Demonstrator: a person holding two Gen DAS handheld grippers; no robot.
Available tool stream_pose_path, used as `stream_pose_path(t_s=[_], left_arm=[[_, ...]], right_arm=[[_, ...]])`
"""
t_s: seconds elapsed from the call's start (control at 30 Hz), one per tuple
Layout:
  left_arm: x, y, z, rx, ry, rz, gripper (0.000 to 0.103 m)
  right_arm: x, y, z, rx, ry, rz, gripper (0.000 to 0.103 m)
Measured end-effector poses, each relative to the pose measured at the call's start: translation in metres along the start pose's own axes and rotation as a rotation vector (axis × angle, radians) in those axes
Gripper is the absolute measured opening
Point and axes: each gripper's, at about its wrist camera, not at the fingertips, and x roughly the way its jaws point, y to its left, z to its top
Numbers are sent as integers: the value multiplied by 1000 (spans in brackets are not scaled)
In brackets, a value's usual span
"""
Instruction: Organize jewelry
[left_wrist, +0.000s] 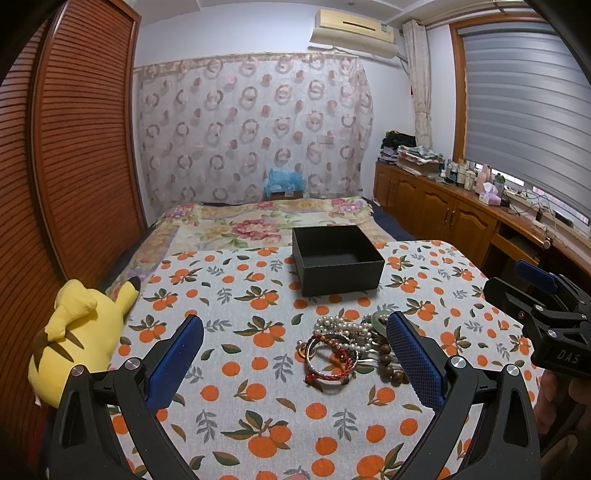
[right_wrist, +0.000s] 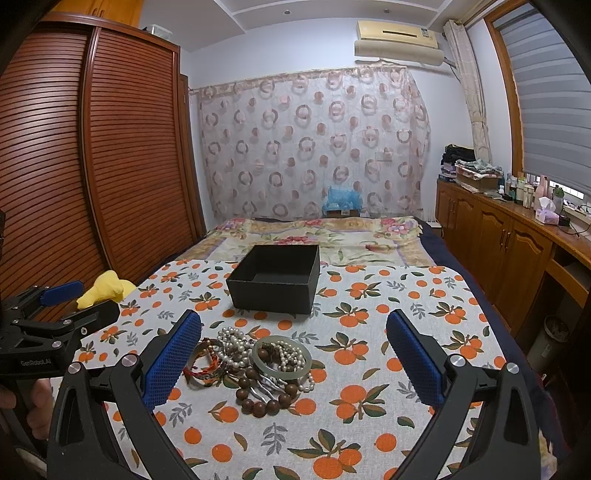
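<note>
A heap of jewelry (left_wrist: 343, 347) lies on the orange-print cloth: pearl strands, a red cord bracelet, metal bangles, brown wooden beads, a pale green bangle. It also shows in the right wrist view (right_wrist: 258, 363). An open, empty black box (left_wrist: 337, 258) stands just beyond the heap, seen too in the right wrist view (right_wrist: 275, 278). My left gripper (left_wrist: 295, 360) is open and empty, the heap lying by its right finger. My right gripper (right_wrist: 293, 354) is open and empty, the heap lying by its left finger. Each gripper shows at the edge of the other's view.
A yellow plush toy (left_wrist: 79, 332) lies at the cloth's left edge. The table (left_wrist: 258, 406) stands against a bed with a floral blanket (left_wrist: 258, 221). A louvred wardrobe (left_wrist: 74, 147) is on the left, wooden cabinets (left_wrist: 443, 206) on the right.
</note>
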Motion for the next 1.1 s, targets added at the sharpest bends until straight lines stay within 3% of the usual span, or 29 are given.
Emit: stream_pose_path(t_s=[0.87,1.1], left_arm=[[-4,5,2,1,6,3,96],[14,6,-10,-1,35,1,96]], right_arm=[[-1,2,-4,1,3,2,101],[8,-2,-14,-2,18,10,101]])
